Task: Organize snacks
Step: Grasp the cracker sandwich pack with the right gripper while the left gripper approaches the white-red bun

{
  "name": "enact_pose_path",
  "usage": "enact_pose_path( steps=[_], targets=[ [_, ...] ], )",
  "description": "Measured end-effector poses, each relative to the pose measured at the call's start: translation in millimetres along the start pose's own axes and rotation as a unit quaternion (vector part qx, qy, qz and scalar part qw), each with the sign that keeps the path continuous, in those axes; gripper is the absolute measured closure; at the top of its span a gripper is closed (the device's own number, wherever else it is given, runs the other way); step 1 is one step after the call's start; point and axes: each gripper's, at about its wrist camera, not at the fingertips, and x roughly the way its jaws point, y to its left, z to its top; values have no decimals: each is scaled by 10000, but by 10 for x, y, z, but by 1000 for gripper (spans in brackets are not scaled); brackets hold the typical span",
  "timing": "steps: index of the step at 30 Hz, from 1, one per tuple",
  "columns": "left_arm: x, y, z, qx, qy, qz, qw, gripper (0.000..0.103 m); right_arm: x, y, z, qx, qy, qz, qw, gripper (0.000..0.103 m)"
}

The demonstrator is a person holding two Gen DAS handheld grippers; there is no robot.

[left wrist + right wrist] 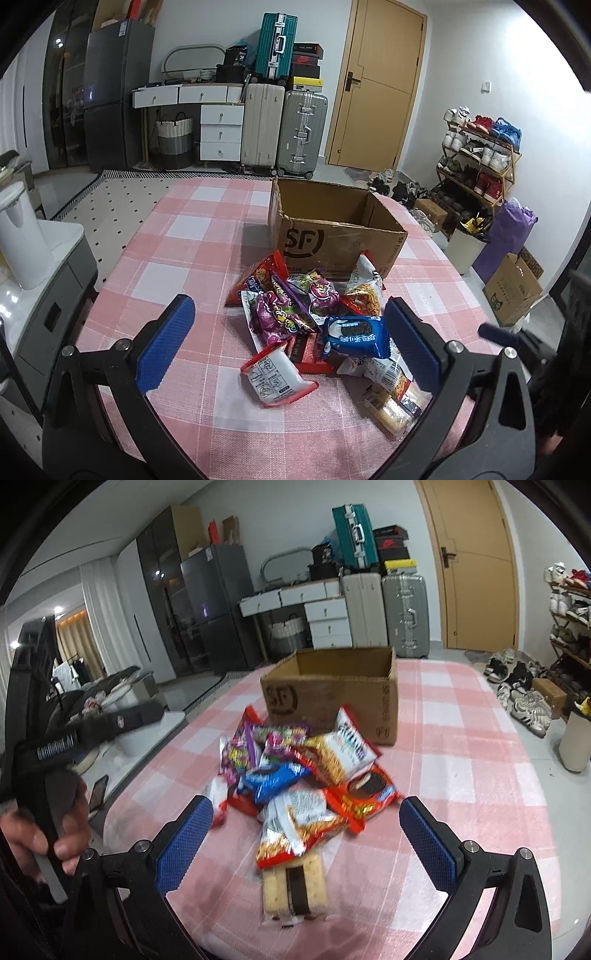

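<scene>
Two tools wide open, empty, biscuit pack (294, 891) lengthwise toward box (332, 698)

Room behind the pink-checked surface (207, 236)

Wooden door (376, 85) in a white wall; suitcases (284, 136) and a white drawer desk (218, 122) left of the door; shoe rack (480, 155) right of it; dark fridge (110, 96) further left.
</scene>
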Motion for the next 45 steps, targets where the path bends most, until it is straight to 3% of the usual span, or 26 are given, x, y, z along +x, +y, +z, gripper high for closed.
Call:
enact_pose_path(
  steps=[14,18,23,26,29,30,31,45],
  targets=[
    [259,41,-103,-260,182,-73,9995,1,324,130,-427,-269,719,150,9969,1],
    [360,230,-100,-350,245,-110,9990,1,476,125,-503,-284,959,145,9949,16],
    [421,397,-114,-457,375,-156,9981,1,653,125,-593,-333,1200,93,9922,20],
    [453,430,-129,-464,392,-129,9981,1,731,135,-614,-404,1286,12,9909,27],
    [497,462,-138,-498,422,-120,9978,1,761,164,-618,-551,1275,-124,9902,34],
    [493,474,-141,-506,430,-114,9977,1,750,185,-619,-618,1268,-184,9898,43],
    [507,482,-144,-501,435,-103,9977,1,758,214,-629,-746,1278,-277,9886,45],
    [526,895,-184,-820,548,144,9950,1,508,-8,-620,-221,1068,41,9940,45]
  ],
)
